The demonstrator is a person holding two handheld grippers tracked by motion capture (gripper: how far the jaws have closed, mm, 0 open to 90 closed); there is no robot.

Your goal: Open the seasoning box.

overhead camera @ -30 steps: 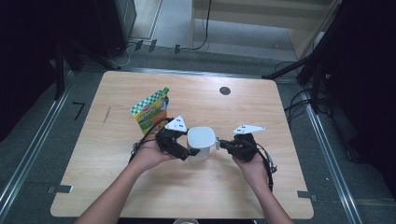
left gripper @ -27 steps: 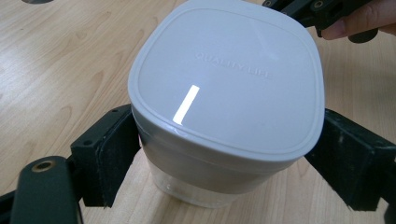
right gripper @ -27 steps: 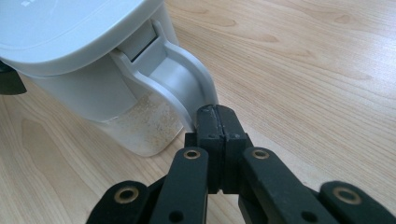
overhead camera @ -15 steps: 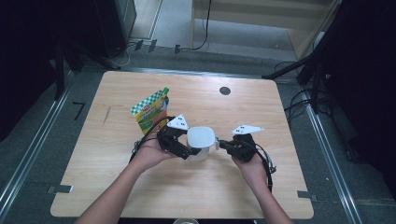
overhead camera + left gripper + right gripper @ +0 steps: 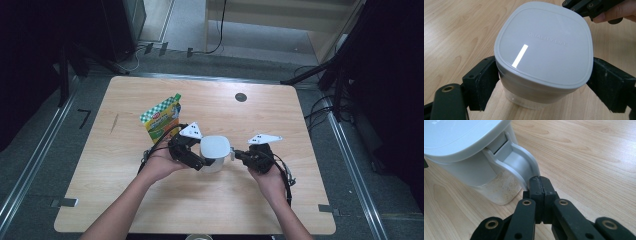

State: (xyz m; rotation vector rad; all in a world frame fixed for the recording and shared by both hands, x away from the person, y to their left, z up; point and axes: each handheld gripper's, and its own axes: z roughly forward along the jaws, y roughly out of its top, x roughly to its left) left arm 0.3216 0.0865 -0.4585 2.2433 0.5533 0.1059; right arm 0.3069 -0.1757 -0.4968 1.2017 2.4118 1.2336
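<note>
The container (image 5: 215, 152) stands upright on the wooden table (image 5: 125, 200), near the table's middle. It is a squarish jar with rounded corners: a pale grey lid (image 5: 544, 42) on top, and below the lid a clear lower body (image 5: 499, 191). Through the clear wall a pale, grainy filling shows against the lower part of the body; what it is cannot be told. The lid bears faint embossed lettering and sits flat on the container's rim.

A grey latch flap (image 5: 520, 166) hangs down from the lid edge on the side of the container that faces the right gripper.

The left gripper (image 5: 192, 155) is just beside the container on its left. Its two padded jaws straddle the body under the lid, one pad against each opposite side, so it is clamped on the container.

The right gripper (image 5: 241, 156) is just beside the container on its right. Its jaws are pressed together with no gap, and their tips meet the lower end of the latch flap; whether the flap's edge is pinched between them cannot be told.

A green and yellow pouch (image 5: 161, 119) lies flat on the table, behind the container and to its left, apart from it.
</note>
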